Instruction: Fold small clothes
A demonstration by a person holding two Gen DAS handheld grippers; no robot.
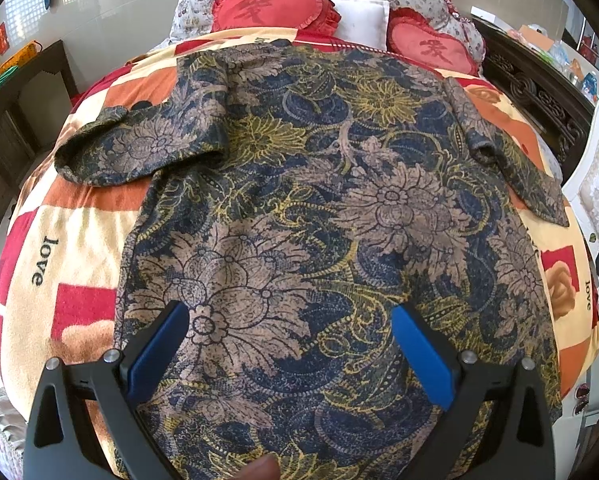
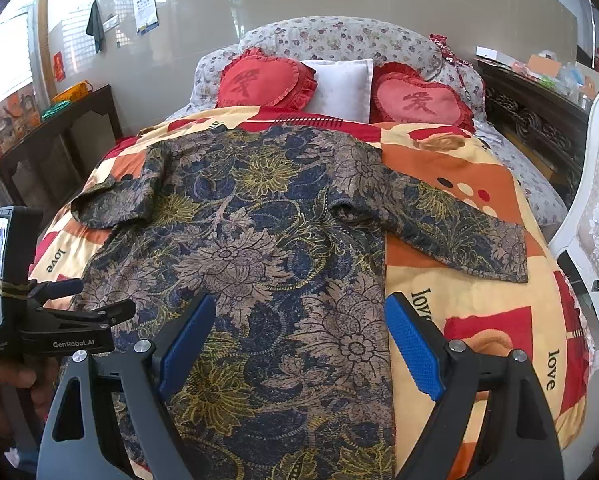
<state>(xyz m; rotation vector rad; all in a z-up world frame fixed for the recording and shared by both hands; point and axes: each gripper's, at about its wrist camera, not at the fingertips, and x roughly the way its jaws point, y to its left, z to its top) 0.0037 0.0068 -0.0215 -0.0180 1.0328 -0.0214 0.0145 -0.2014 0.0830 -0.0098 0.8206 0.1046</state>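
Note:
A short-sleeved shirt (image 1: pixel 319 208) with a dark blue, tan and yellow flower print lies spread flat on the bed, collar away from me, both sleeves out to the sides. It also shows in the right wrist view (image 2: pixel 259 248). My left gripper (image 1: pixel 289 316) is open and empty, hovering over the shirt's lower middle. My right gripper (image 2: pixel 299 306) is open and empty, over the shirt's lower right part, its right finger past the shirt's right edge. The left gripper's body (image 2: pixel 51 320) shows at the left of the right wrist view.
The bed is covered by an orange, red and cream blanket (image 2: pixel 479 304) printed "love". Two red heart cushions (image 2: pixel 263 80) and a white pillow (image 2: pixel 343 88) lie at the head. A dark wooden table (image 2: pixel 51 148) stands left, a dark carved cabinet (image 2: pixel 531 120) and white chair (image 2: pixel 595 216) right.

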